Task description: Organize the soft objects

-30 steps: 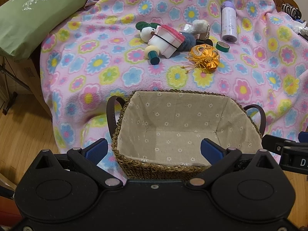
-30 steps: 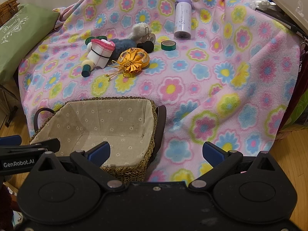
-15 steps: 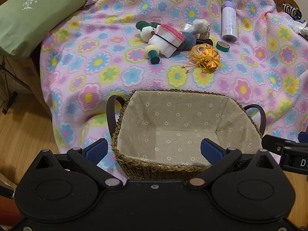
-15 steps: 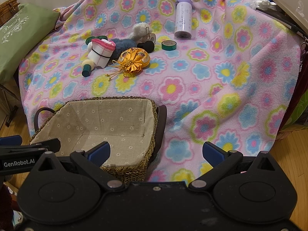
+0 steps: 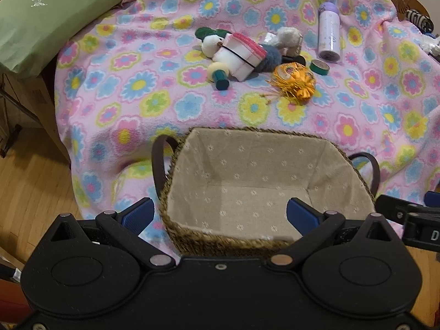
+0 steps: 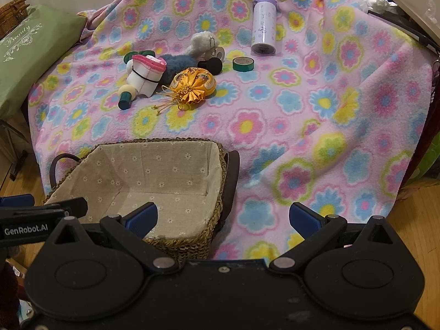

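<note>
A woven basket (image 5: 192, 236) (image 6: 217, 165) with a beige flowered lining stands empty at the near edge of the flowered blanket. Farther back lies a pile: an orange pouch (image 5: 297, 81) (image 6: 194, 85), a white and pink pouch (image 5: 239, 55) (image 6: 145, 74), a white plush (image 5: 287, 37) (image 6: 202, 42), a blue fuzzy thing (image 5: 268, 60) (image 6: 178, 62) and a duck plush (image 5: 210, 45). My left gripper (image 5: 220, 214) is open and empty over the basket's near rim. My right gripper (image 6: 222, 216) is open and empty, to the right of the basket.
A purple bottle (image 5: 328, 35) (image 6: 264, 24) and a green tape roll (image 5: 319, 67) (image 6: 243, 64) sit behind the pile. A green-handled stamp (image 5: 220, 75) (image 6: 126, 96) lies by it. A green pillow (image 5: 46, 13) (image 6: 30, 55) is at the far left. Wooden floor (image 5: 30, 181) lies below.
</note>
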The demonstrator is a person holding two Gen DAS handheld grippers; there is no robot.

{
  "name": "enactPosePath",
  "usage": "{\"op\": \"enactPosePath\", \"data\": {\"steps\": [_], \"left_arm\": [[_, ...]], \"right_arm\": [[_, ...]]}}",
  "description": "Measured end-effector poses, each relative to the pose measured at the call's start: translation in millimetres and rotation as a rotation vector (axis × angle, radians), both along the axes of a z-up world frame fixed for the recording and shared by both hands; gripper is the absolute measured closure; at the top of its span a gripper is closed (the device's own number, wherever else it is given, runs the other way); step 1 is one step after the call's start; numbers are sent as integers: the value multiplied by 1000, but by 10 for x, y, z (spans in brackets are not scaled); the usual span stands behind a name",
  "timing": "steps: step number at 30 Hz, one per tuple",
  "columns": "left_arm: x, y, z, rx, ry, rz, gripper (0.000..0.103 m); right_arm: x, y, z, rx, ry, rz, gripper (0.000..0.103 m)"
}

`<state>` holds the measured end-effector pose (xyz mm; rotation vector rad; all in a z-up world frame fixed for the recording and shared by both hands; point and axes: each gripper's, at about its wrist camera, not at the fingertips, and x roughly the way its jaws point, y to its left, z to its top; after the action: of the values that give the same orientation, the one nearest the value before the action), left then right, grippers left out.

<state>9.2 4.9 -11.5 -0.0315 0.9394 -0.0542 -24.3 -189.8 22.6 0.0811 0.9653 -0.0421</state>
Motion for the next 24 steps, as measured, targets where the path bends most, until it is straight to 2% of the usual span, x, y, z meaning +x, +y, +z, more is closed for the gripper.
{"op": "enactPosePath", "data": {"steps": [6,13,17,24], "left_arm": [[184,93,89,25,-58,17,4],[496,191,307,42,-191,26,4],[701,204,310,19,-180,8,4],[951,136,136,21,-128,-33,4]], "right_arm": [[178,-2,46,-8,-40,15,1],[559,78,217,-64,-143,47,1],[779,66,293,-38,-165,53,1],[1120,25,127,27,-81,57,2]]}}
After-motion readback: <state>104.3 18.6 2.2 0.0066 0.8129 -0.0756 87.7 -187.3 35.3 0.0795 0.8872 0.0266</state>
